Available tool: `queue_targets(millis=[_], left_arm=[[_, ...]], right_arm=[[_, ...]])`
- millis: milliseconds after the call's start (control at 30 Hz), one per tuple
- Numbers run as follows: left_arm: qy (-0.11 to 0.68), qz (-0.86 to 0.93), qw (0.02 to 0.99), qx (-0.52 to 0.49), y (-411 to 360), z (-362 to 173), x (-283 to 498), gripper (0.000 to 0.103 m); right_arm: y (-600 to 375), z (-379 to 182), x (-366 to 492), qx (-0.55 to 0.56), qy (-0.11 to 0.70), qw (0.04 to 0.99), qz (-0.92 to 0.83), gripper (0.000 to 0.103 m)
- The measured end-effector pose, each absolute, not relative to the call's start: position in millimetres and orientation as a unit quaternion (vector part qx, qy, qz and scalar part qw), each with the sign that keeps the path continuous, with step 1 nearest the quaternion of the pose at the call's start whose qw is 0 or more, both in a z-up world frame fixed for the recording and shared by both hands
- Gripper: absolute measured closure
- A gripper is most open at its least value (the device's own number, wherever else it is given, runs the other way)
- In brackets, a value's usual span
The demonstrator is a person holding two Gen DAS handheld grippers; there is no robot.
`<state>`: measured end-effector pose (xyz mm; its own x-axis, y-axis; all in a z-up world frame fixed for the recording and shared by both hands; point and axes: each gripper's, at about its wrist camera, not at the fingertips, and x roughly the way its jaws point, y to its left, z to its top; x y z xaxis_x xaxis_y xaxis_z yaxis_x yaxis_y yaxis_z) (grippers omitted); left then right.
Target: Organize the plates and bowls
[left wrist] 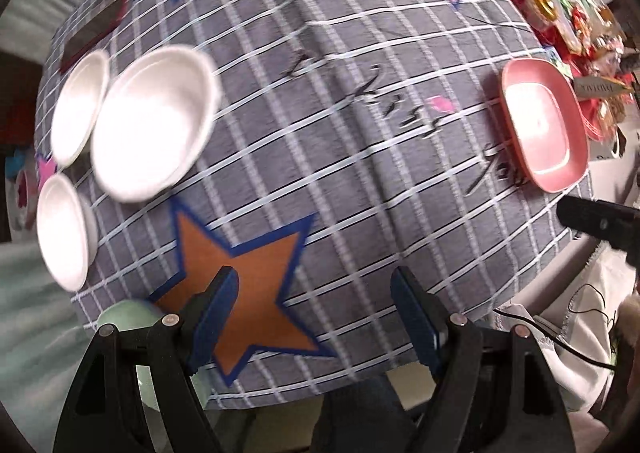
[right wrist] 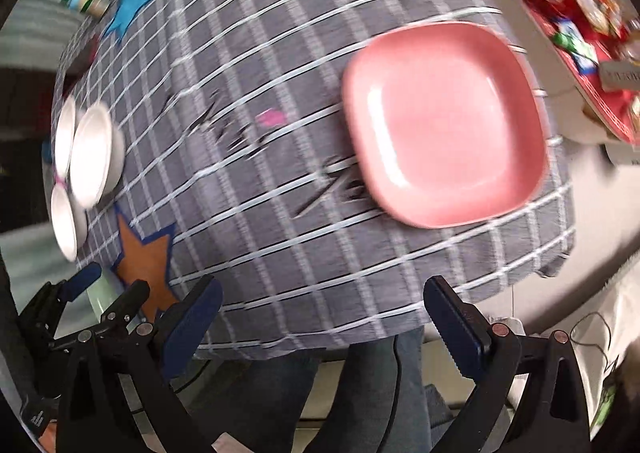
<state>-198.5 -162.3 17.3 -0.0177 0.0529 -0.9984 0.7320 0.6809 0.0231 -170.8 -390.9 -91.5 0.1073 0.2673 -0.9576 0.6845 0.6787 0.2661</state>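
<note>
Grey checked tablecloth holds a square pink plastic plate at one o'clock; right gripper, jaws spread and empty like the left gripper, should pinch its near rim squarely.

Pink plate; white bowls; grey checked, star-patterned cloth.

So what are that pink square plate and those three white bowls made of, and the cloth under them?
The pink plate looks like glossy plastic or melamine: smooth, with bright highlights. The three white bowls look matte, with softer rims, perhaps foam or paper, though blur leaves ceramic possible. The tablecloth is woven fabric: it creases, and its checks and stars look printed.
</note>
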Motion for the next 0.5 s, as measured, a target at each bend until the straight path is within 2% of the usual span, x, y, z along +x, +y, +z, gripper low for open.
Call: queue_targets(millis=[200, 500], left_arm=[[0.653, -0.286, 0.622, 0.325, -205, 16, -216, 0.022], [0.646, -0.294, 0.608, 0.355, -256, 6, -231, 0.022]], right_arm=[[-457, -82, -196, 0.392, 0.628, 0.639, -0.207, 0.002], [-507, -100, -229, 0.426, 0.618, 0.616, -0.241, 0.002]])
